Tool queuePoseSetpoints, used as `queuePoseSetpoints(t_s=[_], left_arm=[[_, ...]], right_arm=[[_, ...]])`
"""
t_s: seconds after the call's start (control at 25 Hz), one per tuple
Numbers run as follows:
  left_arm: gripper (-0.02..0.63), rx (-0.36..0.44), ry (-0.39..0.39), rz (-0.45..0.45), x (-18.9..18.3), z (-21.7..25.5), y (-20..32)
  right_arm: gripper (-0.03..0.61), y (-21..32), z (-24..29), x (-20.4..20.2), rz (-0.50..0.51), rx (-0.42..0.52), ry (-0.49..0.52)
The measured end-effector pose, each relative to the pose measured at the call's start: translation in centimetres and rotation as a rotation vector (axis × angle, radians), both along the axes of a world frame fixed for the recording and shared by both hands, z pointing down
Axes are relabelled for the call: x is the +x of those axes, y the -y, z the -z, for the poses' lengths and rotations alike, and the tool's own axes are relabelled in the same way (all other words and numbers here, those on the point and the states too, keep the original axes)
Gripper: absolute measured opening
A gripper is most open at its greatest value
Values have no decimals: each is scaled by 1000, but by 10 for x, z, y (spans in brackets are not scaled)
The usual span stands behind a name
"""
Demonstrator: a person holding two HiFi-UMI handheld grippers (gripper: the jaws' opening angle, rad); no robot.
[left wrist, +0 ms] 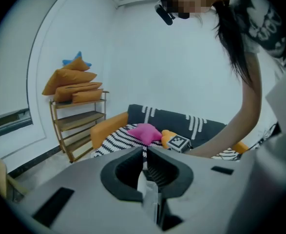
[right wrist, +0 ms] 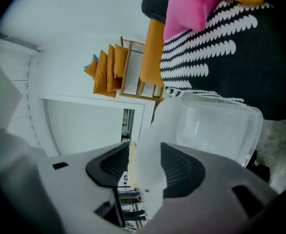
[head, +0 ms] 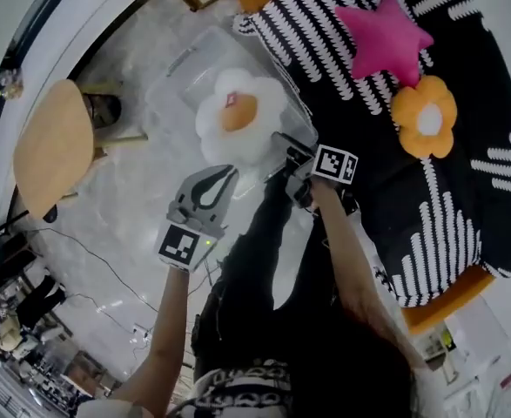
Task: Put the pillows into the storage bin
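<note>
The left gripper's [left wrist: 145, 150] jaws are lying closed against each other with nothing between them, while the right gripper's [right wrist: 144, 145] jaws are standing apart with the cloudy plastic rim of the storage bin [right wrist: 216, 126] running up between them. The rim is sitting against the right-hand pad, and a sliver of background is showing between it and the other pad, so the pads are not clamping it. In the head view the left gripper is pointing toward the bin and hanging over the pale marble floor [head: 124, 207], just short of the bin's near wall. The right gripper is reaching in at the bin's near corner, next to the edge of the sofa [head: 464, 172]. Both bare forearms are stretching forward from the person's body, the left [head: 168, 320] on the floor side and the right [head: 342, 242] on the sofa side. One marker cube is riding on each gripper, two in all. Three pillows are showing. One white flower pillow [head: 238, 116] with an orange centre is lying inside the bin. One pink star pillow [head: 384, 35] and one orange flower pillow [head: 425, 118] are lying close together on the sofa's black-and-white striped cover. There is one bin, standing on the floor just beside the sofa. Farther off, one wooden shelf [left wrist: 79, 126] is carrying three stacked orange cushions [left wrist: 72, 84] with a blue star [left wrist: 77, 61] on top. One round wooden tabletop [head: 53, 146] is standing well apart to the left.
</note>
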State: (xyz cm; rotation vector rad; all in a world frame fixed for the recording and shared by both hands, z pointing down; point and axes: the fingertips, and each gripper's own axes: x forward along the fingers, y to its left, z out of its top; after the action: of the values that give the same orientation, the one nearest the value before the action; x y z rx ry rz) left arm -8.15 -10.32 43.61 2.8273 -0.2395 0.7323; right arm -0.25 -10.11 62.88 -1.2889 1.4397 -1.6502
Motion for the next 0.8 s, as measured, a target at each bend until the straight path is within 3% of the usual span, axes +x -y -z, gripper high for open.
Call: queuePoseSetpoints(t_s=[0.08, 0.12, 0.24, 0.36, 0.6, 0.8], left_arm=[[20, 9, 10, 57, -26, -6, 19], [20, 8, 8, 86, -37, -7, 25], [20, -3, -13, 141, -58, -9, 32], [20, -21, -34, 141, -64, -10, 27], [20, -45, -97, 61, -36, -4, 2], [20, -65, -124, -21, 15, 2, -16]], right_arm=[[287, 21, -10, -21, 49, -18, -7], [304, 26, -13, -30, 81, -28, -23], [302, 32, -11, -50, 161, -39, -86], [302, 28, -5, -62, 214, -42, -132], [298, 8, 14, -42, 178, -50, -161], [298, -4, 22, 16, 101, -39, -195]])
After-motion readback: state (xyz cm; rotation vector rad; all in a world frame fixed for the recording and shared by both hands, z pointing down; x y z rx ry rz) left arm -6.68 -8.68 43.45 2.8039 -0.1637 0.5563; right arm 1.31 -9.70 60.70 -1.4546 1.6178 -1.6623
